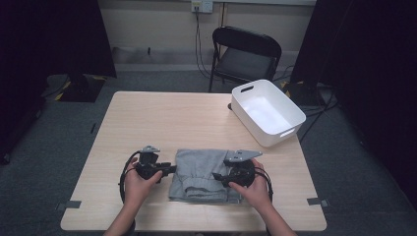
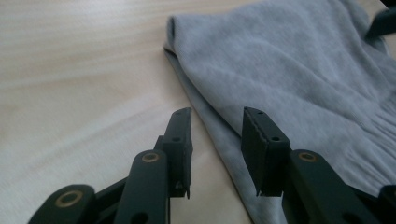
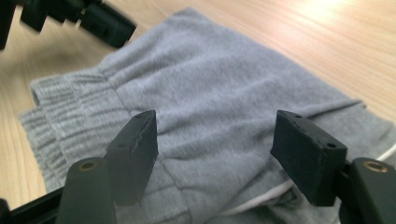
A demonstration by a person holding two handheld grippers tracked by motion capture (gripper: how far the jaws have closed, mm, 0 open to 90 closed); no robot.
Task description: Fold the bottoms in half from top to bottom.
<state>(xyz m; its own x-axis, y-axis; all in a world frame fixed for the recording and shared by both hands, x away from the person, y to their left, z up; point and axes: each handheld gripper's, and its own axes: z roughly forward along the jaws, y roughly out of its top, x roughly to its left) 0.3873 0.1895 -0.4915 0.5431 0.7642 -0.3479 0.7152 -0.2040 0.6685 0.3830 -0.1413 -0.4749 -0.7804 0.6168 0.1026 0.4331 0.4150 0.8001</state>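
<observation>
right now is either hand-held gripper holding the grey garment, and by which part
Nothing is held. The left hand-held gripper stands open over the left edge of the folded grey garment; the right hand-held gripper is open above its right side.

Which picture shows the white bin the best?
The high view: the white bin stands whole at the table's far right corner, its empty inside visible. The left and right gripper views look at the folded grey garment and the tabletop, not at the bin.

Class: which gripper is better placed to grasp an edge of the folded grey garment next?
Left, probably. The left gripper has open jaws straddling the grey garment edge. The right gripper hovers open above the cloth's middle.
</observation>
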